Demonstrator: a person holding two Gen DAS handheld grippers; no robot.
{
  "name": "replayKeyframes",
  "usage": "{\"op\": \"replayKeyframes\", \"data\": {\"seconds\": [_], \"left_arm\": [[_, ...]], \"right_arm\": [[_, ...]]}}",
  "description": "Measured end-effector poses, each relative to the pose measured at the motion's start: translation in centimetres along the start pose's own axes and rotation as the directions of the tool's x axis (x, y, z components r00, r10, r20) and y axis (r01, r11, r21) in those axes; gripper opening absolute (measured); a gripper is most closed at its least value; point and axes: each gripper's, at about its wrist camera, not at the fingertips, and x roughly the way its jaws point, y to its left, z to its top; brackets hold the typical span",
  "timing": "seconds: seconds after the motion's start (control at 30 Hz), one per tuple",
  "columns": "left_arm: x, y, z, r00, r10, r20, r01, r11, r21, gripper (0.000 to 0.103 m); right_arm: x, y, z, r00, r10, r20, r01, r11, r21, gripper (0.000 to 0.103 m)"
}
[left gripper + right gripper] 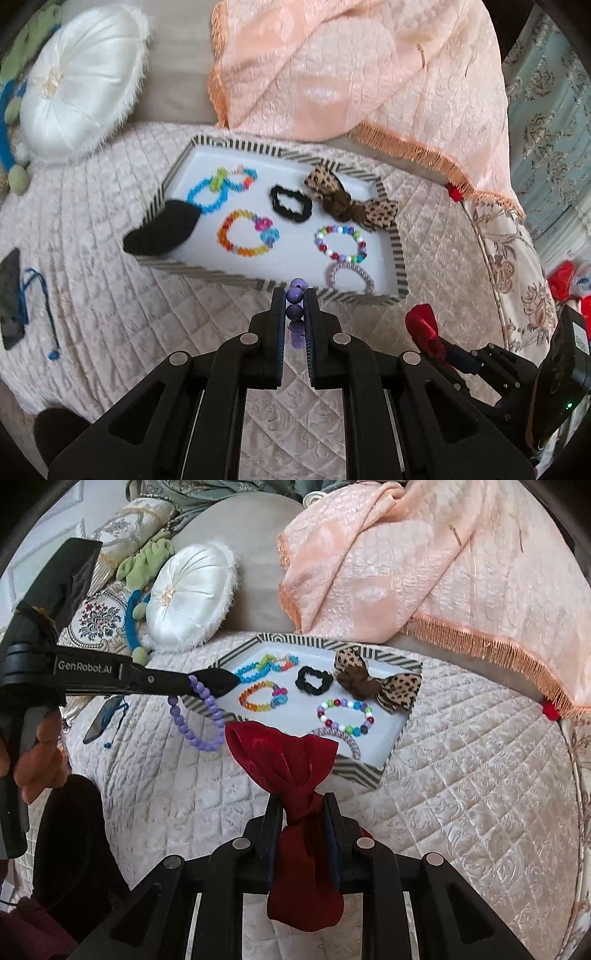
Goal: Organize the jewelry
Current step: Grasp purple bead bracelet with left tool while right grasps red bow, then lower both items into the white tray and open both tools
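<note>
**Both claws loaded above the quilt**

Here, the left claw (295, 295) is clamped on a lilac round-bead bracelet (199, 716), which dangles over the quilted cream bedspread (461, 775). The right claw (301, 805) is clamped on a dark red satin bow (288, 760). At twelve o'clock beyond both lies the striped-rim white tray (207, 271), holding colourful bead bracelets, a black scrunchie (290, 203) and a leopard-print fabric bow (351, 201).

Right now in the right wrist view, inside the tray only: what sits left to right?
Blue bead bracelet → rainbow bead bracelet → black scrunchie → leopard-print bow. All lie in the striped tray.
</note>
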Motion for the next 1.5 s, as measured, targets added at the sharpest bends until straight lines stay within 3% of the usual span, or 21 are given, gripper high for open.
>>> {"op": "replayKeyframes", "data": {"seconds": [0.33, 0.83, 1.17, 1.5], "left_arm": [[-1.2, -0.3, 2.0, 0.999, 0.024, 0.049, -0.025, 0.999, 0.029, 0.008], [-0.2, 1.1, 4.6, 0.996, 0.07, 0.055, -0.072, 0.997, 0.033, 0.008], [2.6, 2.3, 7.9, 0.993, 0.117, 0.033, -0.118, 0.992, 0.035, 0.008], [8.7, 1.7, 11.6, 0.996, 0.093, -0.014, -0.092, 0.995, 0.026, 0.008]], "right_arm": [[0.3, 0.7, 1.9, 1.0, 0.008, 0.023, -0.008, 1.0, 0.022, 0.02], [2.9, 1.3, 4.2, 1.0, 0.022, 0.006, -0.022, 0.999, 0.034, 0.02], [6.6, 0.3, 6.2, 0.999, 0.038, -0.034, -0.036, 0.997, 0.075, 0.02], [11.7, -0.7, 8.3, 0.993, 0.041, -0.108, -0.031, 0.996, 0.088, 0.02]]}}
